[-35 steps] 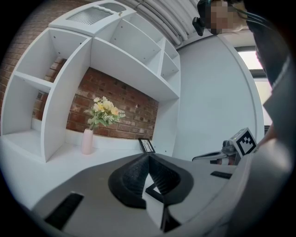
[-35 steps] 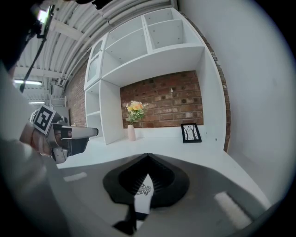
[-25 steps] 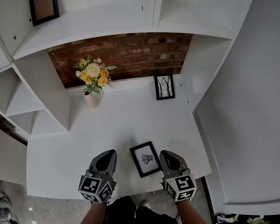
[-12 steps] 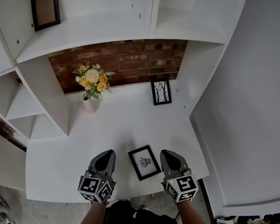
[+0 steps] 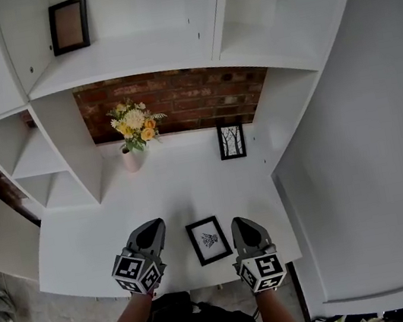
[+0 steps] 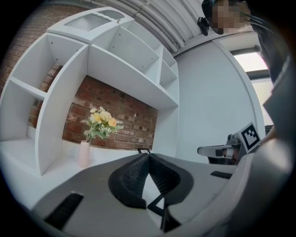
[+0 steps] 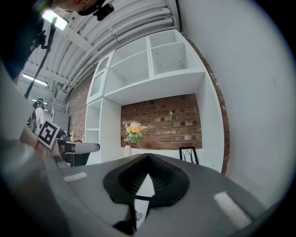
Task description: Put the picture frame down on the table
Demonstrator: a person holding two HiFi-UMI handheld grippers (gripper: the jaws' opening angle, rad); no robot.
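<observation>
Head view | picture frame (image 5: 208, 240) flat on table (image 5: 182, 183), lower centre, long axis up-picture | right gripper (image 5: 238, 225) just beside, nearer | left gripper (image 5: 153, 229) farther | both clenched, empty

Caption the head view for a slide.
Small black picture frame lies flat on the white table between the shut left gripper and shut right gripper.

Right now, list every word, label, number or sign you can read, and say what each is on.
No readable words or numbers anywhere.
The left gripper and right gripper carry black-and-white square patterns, not text.
Picture frame lying on the table: small dark drawing, any lettering too small to read.
Standing frame: bare trees, no words.
</observation>
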